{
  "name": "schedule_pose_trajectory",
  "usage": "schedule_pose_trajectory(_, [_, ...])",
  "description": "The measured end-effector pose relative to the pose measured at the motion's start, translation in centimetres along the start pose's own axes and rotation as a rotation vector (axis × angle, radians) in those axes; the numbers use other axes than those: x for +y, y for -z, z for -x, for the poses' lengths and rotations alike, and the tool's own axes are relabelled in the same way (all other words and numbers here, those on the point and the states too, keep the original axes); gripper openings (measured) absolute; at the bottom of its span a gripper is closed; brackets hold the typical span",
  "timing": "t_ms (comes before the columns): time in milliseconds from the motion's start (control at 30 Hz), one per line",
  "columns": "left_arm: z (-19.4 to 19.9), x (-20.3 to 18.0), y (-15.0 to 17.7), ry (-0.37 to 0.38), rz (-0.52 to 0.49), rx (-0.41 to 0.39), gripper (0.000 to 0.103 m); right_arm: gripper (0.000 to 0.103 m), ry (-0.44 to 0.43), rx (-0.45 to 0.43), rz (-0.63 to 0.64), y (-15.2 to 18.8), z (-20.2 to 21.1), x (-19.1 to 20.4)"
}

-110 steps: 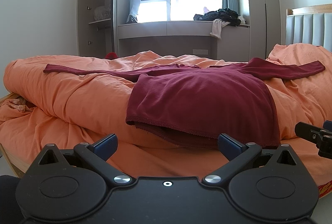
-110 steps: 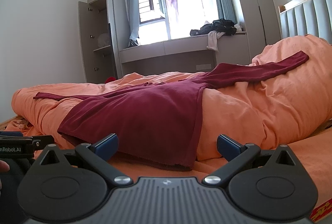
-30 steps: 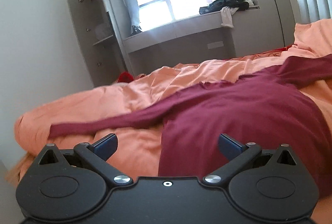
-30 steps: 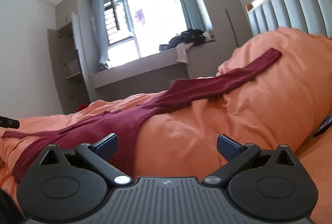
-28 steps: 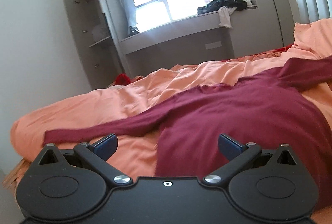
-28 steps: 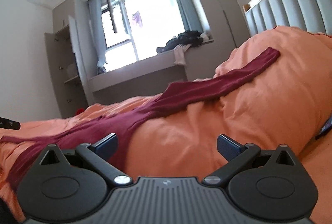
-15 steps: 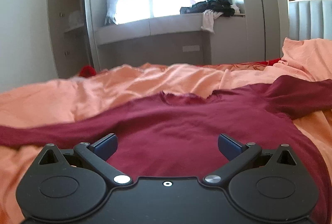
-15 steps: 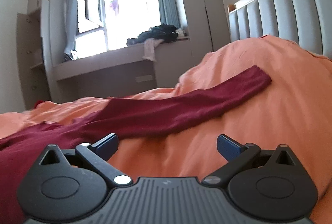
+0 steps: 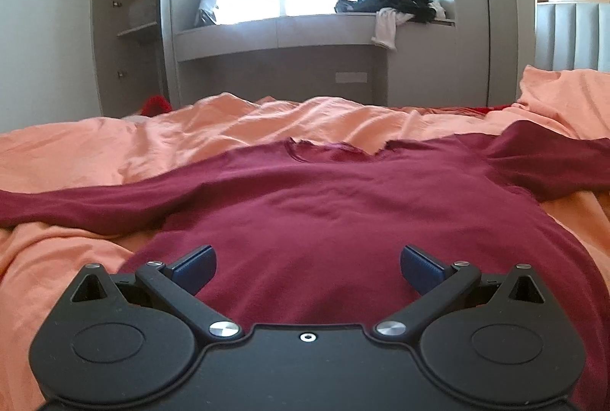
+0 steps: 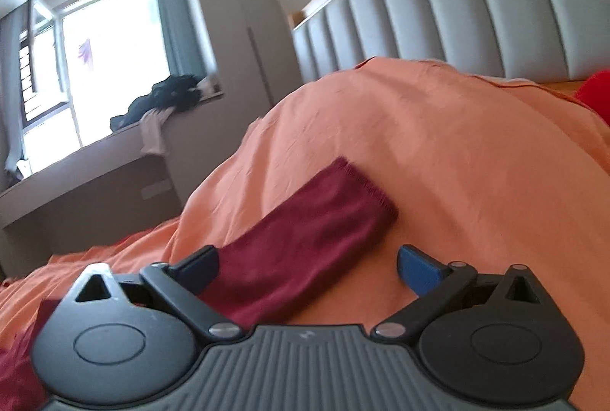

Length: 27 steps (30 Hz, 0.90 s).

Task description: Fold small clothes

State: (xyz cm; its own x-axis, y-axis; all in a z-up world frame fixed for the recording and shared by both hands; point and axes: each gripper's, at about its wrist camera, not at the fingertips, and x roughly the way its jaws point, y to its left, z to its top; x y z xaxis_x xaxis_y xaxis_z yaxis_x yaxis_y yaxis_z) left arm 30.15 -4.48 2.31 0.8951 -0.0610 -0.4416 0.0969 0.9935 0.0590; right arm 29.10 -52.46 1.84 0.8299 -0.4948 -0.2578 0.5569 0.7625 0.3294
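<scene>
Left wrist view: a dark red long-sleeved shirt (image 9: 335,212) lies spread flat on an orange duvet (image 9: 114,148) covering the bed. Its neckline sits at upper centre of the frame and points away from the camera toward the window ledge (image 9: 282,26); the body runs from there down to the lower edge of the frame. The sleeves form the long axis, stretching across the frame from the left edge to the right edge. The left tool (image 9: 308,264) hovers over the lower part of the shirt body with its jaws spread wide and nothing clamped between them.

Right wrist view: one sleeve (image 10: 305,247) of the shirt lies on a mound of the duvet (image 10: 438,151), running diagonally from lower left to centre, its cuff pointing toward the upper right and the padded headboard (image 10: 457,10). The right tool (image 10: 307,268) is low over this sleeve, jaws wide apart and closing; the sleeve lies between them, close against the left finger (image 10: 198,268), while the right finger is apart from the cloth, over bare duvet. A pile of dark clothes (image 10: 167,94) rests on the ledge at left.
</scene>
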Motion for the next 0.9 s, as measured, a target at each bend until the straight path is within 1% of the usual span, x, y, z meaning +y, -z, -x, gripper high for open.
schedule_pose_trajectory(33, [0.0,0.0,0.1,0.006,0.000,0.004,0.103,0.089,0.025,-0.001,-0.006,-0.2,-0.4,0.0])
schedule_pose_trajectory(100, [0.0,0.0,0.2,0.013,0.003,0.004,0.103,0.082,0.064,-0.005,-0.013,-0.5,-1.2,-0.1])
schedule_pose_trajectory(167, [0.0,0.0,0.2,0.009,0.000,0.005,0.103,0.074,0.121,-0.017,0.004,-0.7,-1.9,0.2])
schedule_pose_trajectory(200, [0.0,0.0,0.2,-0.001,-0.007,0.003,0.103,0.062,0.158,-0.018,0.017,-0.9,-2.2,0.5])
schedule_pose_trajectory(233, [0.1,0.0,0.1,-0.016,-0.013,-0.006,0.103,0.046,0.204,-0.012,0.041,-1.1,-2.6,0.9])
schedule_pose_trajectory(267, [0.2,0.1,0.1,-0.029,-0.014,-0.015,0.103,0.038,0.234,-0.003,0.063,-1.1,-2.8,1.5])
schedule_pose_trajectory(300, [0.3,0.2,-0.1,-0.045,-0.013,-0.023,0.103,0.024,0.245,0.006,0.079,-1.3,-3.1,1.9])
schedule_pose_trajectory(333, [0.4,0.4,-0.2,-0.054,-0.007,-0.028,0.103,0.012,0.236,0.016,0.087,-1.5,-3.2,2.3])
schedule_pose_trajectory(400, [0.6,1.0,-0.5,-0.060,0.023,-0.028,0.103,0.009,0.233,0.004,0.102,-1.9,-2.4,3.5])
schedule_pose_trajectory(467, [0.6,1.8,-0.7,-0.070,0.059,-0.019,0.103,0.008,0.189,-0.039,0.136,-2.4,-1.3,5.4])
schedule_pose_trajectory(533, [0.6,2.5,-1.0,-0.082,0.084,-0.016,0.103,0.007,0.114,-0.087,0.193,-2.8,0.7,8.3])
schedule_pose_trajectory(600, [0.6,3.2,-1.1,-0.111,0.096,-0.017,0.103,0.007,0.027,-0.131,0.250,-3.1,3.0,11.3])
schedule_pose_trajectory(667, [0.6,3.6,-1.3,-0.143,0.093,-0.029,0.103,0.007,-0.076,-0.170,0.306,-3.4,5.1,14.7])
schedule_pose_trajectory(733, [0.7,4.2,-1.5,-0.179,0.090,-0.044,0.103,0.007,-0.199,-0.188,0.353,-3.2,7.5,18.4])
schedule_pose_trajectory(833, [0.9,5.4,-1.9,-0.229,0.115,-0.057,0.103,0.007,-0.380,-0.188,0.433,-2.1,10.8,24.2])
schedule_pose_trajectory(900, [1.1,6.6,-2.1,-0.262,0.150,-0.060,0.103,0.007,-0.504,-0.177,0.493,-0.6,13.4,27.9])
